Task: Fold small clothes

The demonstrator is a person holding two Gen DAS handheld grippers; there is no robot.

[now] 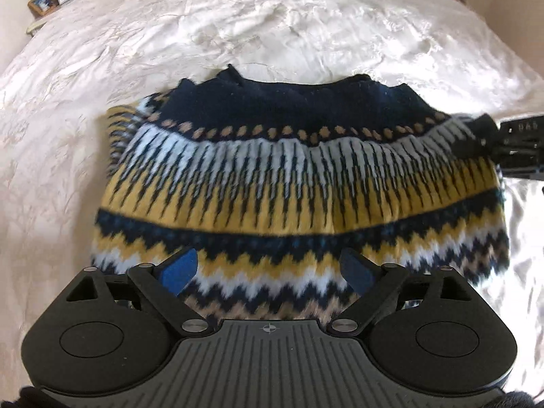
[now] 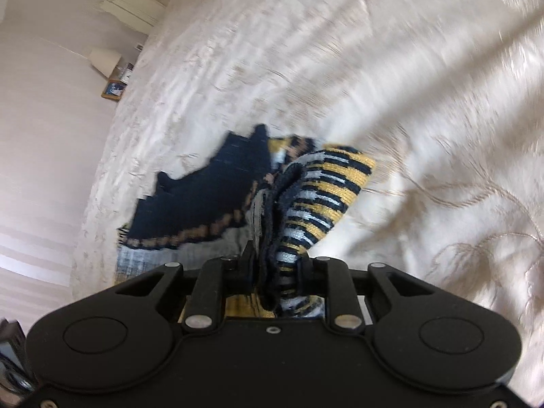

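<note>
From the left wrist, the left gripper (image 1: pixel 268 268) stands wide with nothing between its blue pads (image 1: pixel 180 270), and the patterned knit sweater (image 1: pixel 289 183) lies spread on the white bedspread (image 1: pixel 204 34) just ahead of and beneath it. From the right wrist, the right gripper (image 2: pixel 277 265) is pinched narrow on a bunched edge of the sweater (image 2: pixel 306 197), which droops forward from its jaws. The knit looks soft, thick and limp, likely to sag and stretch, so a hem or side edge seems the best hold.
</note>
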